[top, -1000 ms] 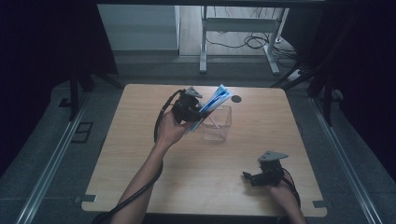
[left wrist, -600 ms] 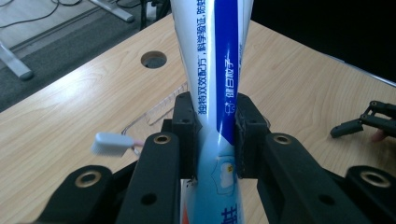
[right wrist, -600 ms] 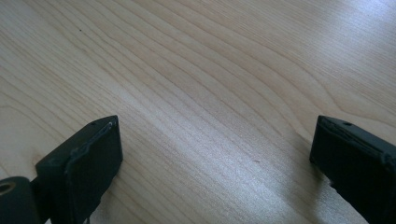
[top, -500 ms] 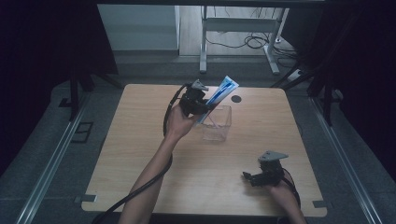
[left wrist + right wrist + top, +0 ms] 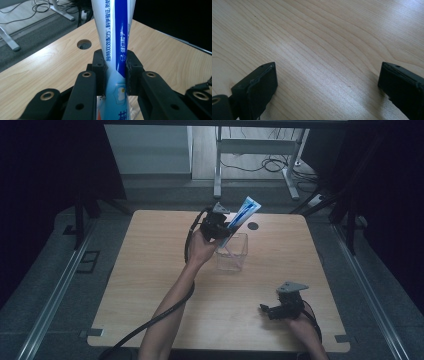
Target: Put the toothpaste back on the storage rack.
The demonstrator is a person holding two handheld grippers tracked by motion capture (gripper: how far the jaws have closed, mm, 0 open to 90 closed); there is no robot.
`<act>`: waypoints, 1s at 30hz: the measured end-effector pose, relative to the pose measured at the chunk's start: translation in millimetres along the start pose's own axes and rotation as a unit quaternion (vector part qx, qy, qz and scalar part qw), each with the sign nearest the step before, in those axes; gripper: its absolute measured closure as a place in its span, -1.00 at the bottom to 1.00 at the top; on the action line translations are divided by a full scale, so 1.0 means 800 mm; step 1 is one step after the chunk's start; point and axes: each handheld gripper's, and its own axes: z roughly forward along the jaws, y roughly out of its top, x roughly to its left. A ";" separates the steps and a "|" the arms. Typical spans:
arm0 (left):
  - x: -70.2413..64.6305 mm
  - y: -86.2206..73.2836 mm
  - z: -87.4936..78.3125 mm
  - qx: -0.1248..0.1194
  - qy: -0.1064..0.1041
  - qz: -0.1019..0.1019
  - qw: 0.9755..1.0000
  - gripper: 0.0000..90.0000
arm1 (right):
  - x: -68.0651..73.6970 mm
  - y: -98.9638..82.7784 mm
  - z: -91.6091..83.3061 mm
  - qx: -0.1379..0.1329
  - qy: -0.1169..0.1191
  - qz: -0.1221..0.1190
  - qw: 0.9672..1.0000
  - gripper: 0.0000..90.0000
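A blue and white toothpaste tube [image 5: 246,211] [image 5: 115,35] is tilted, with its flat end up and to the right. My left gripper [image 5: 223,229] [image 5: 114,67] is shut on its middle, the pads pressing both sides. The tube's lower end hangs at the left rim of a clear plastic box [image 5: 234,254] standing mid-table; I cannot tell if it is inside. My right gripper [image 5: 264,309] [image 5: 327,85] rests on the wooden table [image 5: 317,37] at the front right. It is open, with only bare wood between its fingers.
A round cable hole [image 5: 253,226] [image 5: 84,44] lies in the tabletop just behind the box. Dark curtains flank the table, and desk legs and cables stand on the floor beyond the far edge. The left gripper's cable trails along the forearm.
The left hand has carried the tube to the right and farther back, bringing it over the clear box. The right gripper has stayed where it was.
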 end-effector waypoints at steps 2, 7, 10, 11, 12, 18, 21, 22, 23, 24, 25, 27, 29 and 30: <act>0.000 0.000 0.004 -0.003 0.000 -0.001 1.000 0.66 | 0.000 0.000 0.000 0.000 0.000 0.000 1.000 -0.95; 0.001 -0.001 0.014 -0.013 0.005 -0.002 1.000 0.66 | 0.000 0.000 0.000 0.000 0.000 0.000 1.000 -0.95; 0.003 -0.003 0.018 -0.024 0.010 -0.004 1.000 0.66 | 0.000 0.000 0.000 0.000 0.000 0.000 1.000 -0.95; 0.004 -0.004 0.019 -0.027 0.008 -0.007 1.000 0.66 | 0.000 0.000 0.000 0.000 0.000 0.000 1.000 -0.95; 0.005 -0.006 0.020 -0.031 0.010 -0.006 0.999 0.66 | 0.000 0.000 0.000 0.000 0.000 0.000 1.000 -0.95; 0.006 -0.013 0.028 -0.044 0.012 -0.009 0.999 0.66 | 0.000 0.000 0.000 0.000 0.000 0.000 1.000 -0.95; 0.005 -0.017 0.032 -0.046 0.010 -0.006 0.999 0.65 | 0.000 0.000 0.000 0.000 0.000 0.000 1.000 -0.95; 0.005 -0.018 0.033 -0.046 0.009 -0.006 0.999 0.65 | 0.000 0.000 0.000 0.000 0.000 0.000 1.000 -0.95; 0.004 -0.019 0.035 -0.045 0.007 -0.006 0.999 0.65 | 0.000 0.000 0.000 0.000 0.000 0.000 1.000 -0.95; 0.003 -0.020 0.036 -0.045 0.008 -0.003 0.999 0.65 | 0.000 0.000 0.000 0.000 0.000 0.000 1.000 -0.95; 0.002 -0.022 0.037 -0.045 0.008 0.000 0.999 0.65 | 0.000 0.000 0.000 0.000 0.000 0.000 1.000 -0.95; 0.001 -0.025 0.040 -0.045 0.006 0.001 0.999 0.65 | 0.000 0.000 0.000 0.000 0.000 0.000 1.000 -0.95; 0.000 -0.028 0.042 -0.044 0.007 0.002 0.999 0.65 | 0.000 0.000 0.000 0.000 0.000 0.000 1.000 -0.95; 0.000 -0.030 0.043 -0.043 0.006 0.002 0.999 0.65 | 0.000 0.000 0.000 0.000 0.000 0.000 1.000 -0.95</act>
